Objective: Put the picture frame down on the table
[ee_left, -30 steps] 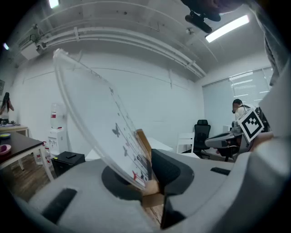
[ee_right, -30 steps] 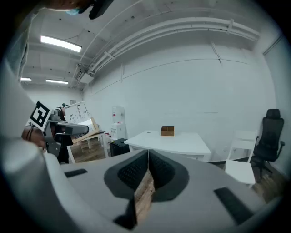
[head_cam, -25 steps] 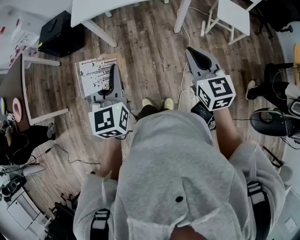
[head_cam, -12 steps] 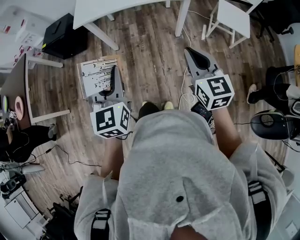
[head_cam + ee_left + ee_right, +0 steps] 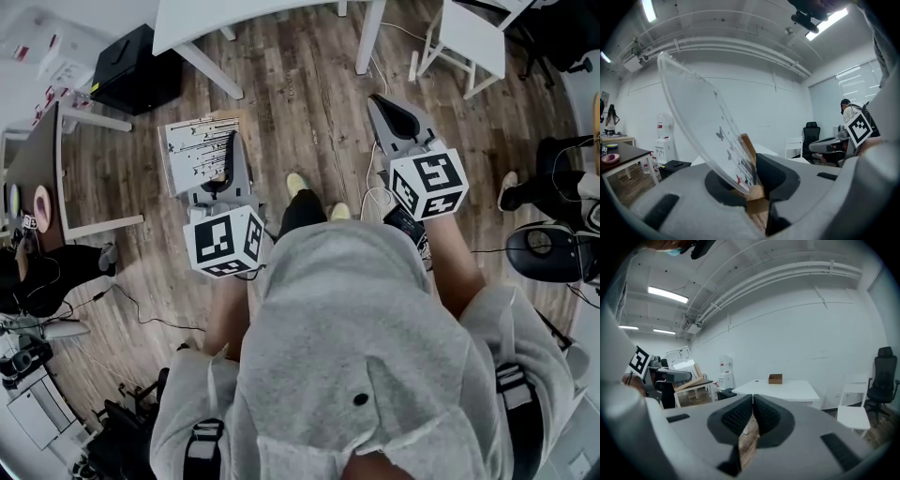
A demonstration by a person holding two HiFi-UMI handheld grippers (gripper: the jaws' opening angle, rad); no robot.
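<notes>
The picture frame (image 5: 192, 148) has a wooden rim and a white print with black marks. My left gripper (image 5: 223, 176) is shut on its near edge and holds it flat above the wooden floor. In the left gripper view the picture frame (image 5: 701, 126) rises tilted out of the closed jaws, its wooden edge (image 5: 749, 147) pinched between them. My right gripper (image 5: 394, 114) is shut with nothing in it, held out over the floor on the right; its pads (image 5: 743, 416) meet in the right gripper view. The white table (image 5: 253, 14) stands ahead at the top.
A black box (image 5: 131, 70) lies on the floor at upper left. A dark desk (image 5: 33, 173) with a pink bowl is at far left. A white chair (image 5: 464, 37) is at upper right. A small cardboard box (image 5: 775, 378) sits on the white table (image 5: 783, 390).
The view has shifted slightly: the table and chair sit a little further right and lower in frame. One foot has stepped forward. Both grippers keep their hold and pose.
</notes>
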